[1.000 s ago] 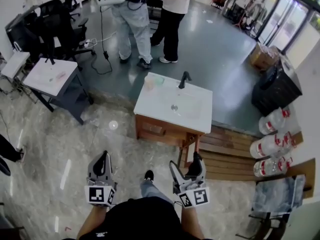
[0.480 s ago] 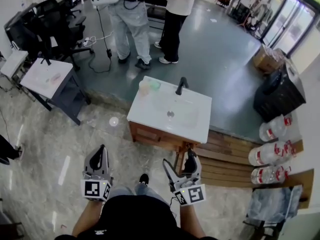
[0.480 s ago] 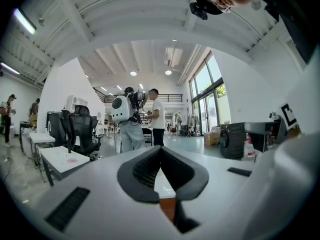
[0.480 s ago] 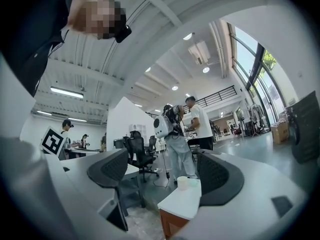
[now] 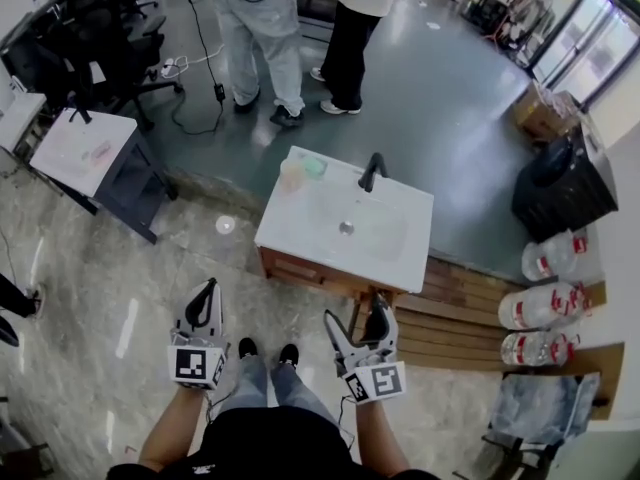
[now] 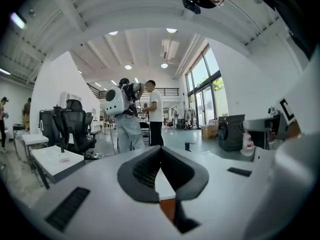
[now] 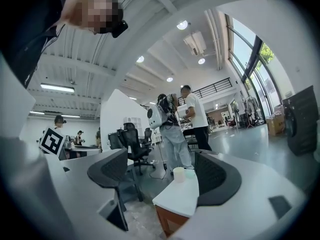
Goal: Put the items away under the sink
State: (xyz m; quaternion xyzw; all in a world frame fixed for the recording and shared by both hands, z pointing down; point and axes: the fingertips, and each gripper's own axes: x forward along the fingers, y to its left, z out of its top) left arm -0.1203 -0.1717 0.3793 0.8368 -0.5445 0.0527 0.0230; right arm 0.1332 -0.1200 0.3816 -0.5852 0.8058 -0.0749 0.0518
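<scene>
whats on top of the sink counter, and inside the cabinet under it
On the white counter: a pale cup, a green item and the black faucet. The wooden cabinet interior is hidden from above.

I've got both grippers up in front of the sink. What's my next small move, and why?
Probably step in and carry the right gripper, open and empty, toward the pale cup at the far left corner of the sink top. Both grippers hang short of the vanity, nothing is held, and the left gripper is shut.
</scene>
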